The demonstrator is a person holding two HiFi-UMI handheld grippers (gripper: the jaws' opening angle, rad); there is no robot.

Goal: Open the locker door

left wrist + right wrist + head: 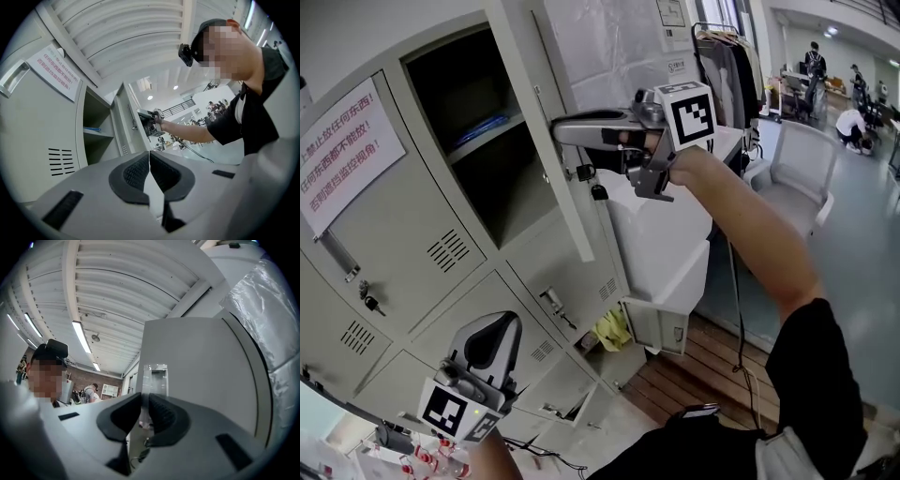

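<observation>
We've got the right gripper (561, 129) clamped on the open locker door (564, 192), left gripper (495, 328) way below it, jaws together.

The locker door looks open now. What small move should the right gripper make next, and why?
Probably pull the locker door slightly wider, then release. The right gripper is clamped on the door's edge, and the compartment behind is exposed, so little remains.

We see grey locker (441, 234) w/ one upper compartment open, a shelf (483, 134) inside, thin blue item (492, 120) lying flat on it, lower right we see wooden pallet (703, 370) on grey floor (862, 253), white chair (797, 169) standing on floor farther back
</observation>
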